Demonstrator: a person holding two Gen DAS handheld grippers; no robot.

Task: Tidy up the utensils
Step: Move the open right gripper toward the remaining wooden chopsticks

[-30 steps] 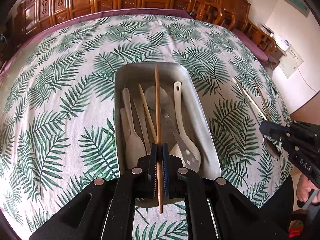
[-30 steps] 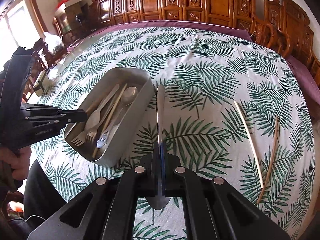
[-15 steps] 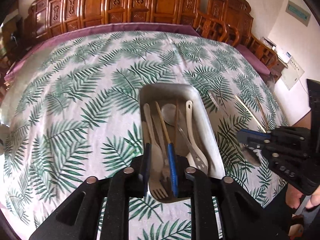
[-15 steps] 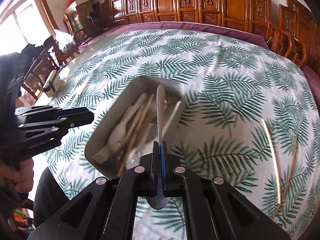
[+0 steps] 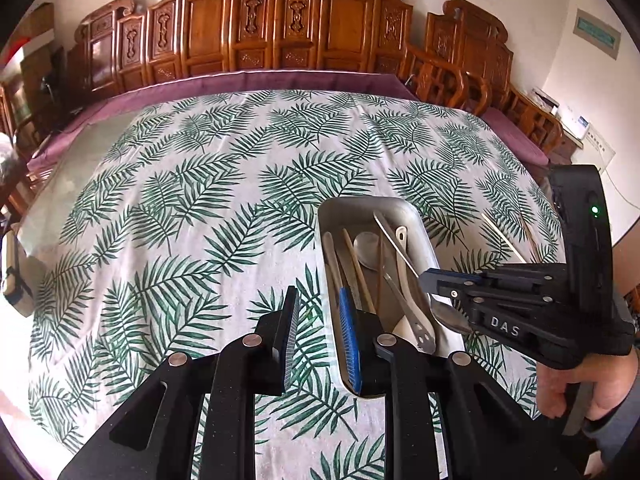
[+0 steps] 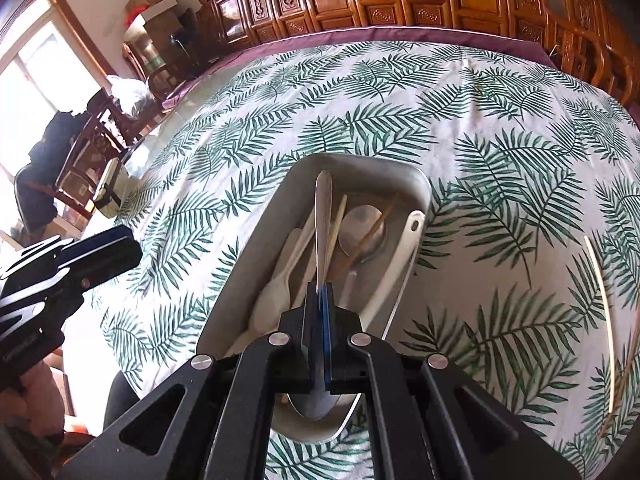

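Observation:
A metal tray [image 5: 362, 202] [image 6: 360, 160] on the palm-leaf cloth holds several utensils, among them a white spoon [image 6: 396, 264], a metal spoon [image 6: 362, 232] and chopsticks [image 5: 356, 268]. My left gripper [image 5: 319, 294] hangs open above the tray's near left rim, with nothing between its fingers. My right gripper [image 6: 322, 292] [image 5: 430, 280] is shut on a metal spoon [image 6: 323, 216] and holds it over the tray. Its handle points forward and its bowl [image 5: 450, 316] hangs below the fingers. Two loose chopsticks [image 6: 600, 280] [image 5: 504, 240] lie on the cloth right of the tray.
Carved wooden chairs and a screen [image 5: 280, 32] line the table's far side. A small box [image 6: 108, 188] sits at the table's left edge. A person's hand [image 5: 576, 392] grips the right tool's handle at the near right.
My left gripper let go of the brown chopstick, which now lies in the tray, then opened and drew up and back. My right gripper carried the spoon leftward from above the cloth to above the tray.

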